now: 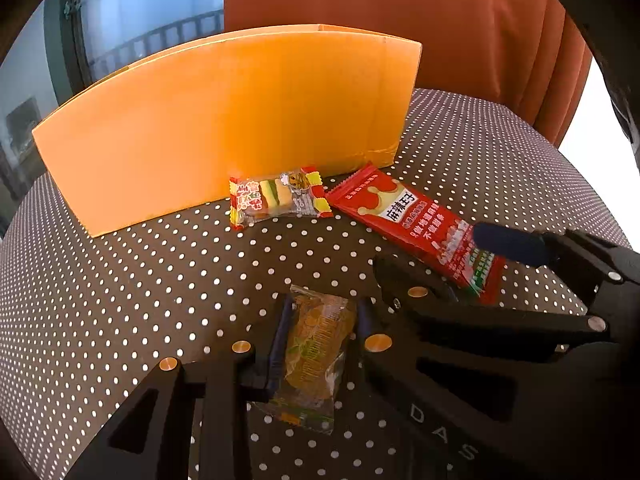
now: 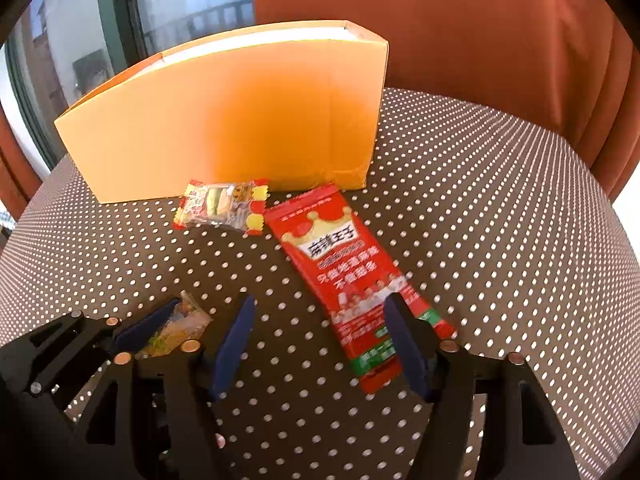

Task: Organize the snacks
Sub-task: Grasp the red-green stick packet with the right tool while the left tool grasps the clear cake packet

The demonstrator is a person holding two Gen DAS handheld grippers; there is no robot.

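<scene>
On the polka-dot table (image 1: 120, 280), an orange box (image 1: 224, 120) stands upright toward the far side, with a rust-coloured curtain (image 1: 440, 20) behind it and a window (image 1: 140, 12) at the far left. Three snacks show. One small candy packet (image 1: 280, 200) lies just in front of the box's near wall. One long red snack packet (image 1: 420, 228) lies beside it to the right, its far end near the box's right corner. One clear yellowish packet (image 1: 316, 356) sits between the fingers of the left gripper (image 1: 320, 344), which are closed tight on it. The right gripper (image 2: 320, 344) hovers with its fingers about half spread; its right finger (image 2: 404, 340) lies over the red packet's near end, but nothing is gripped. Bare dotted cloth stretches wide to the left and right of the packets, out to the table's rounded edge.
</scene>
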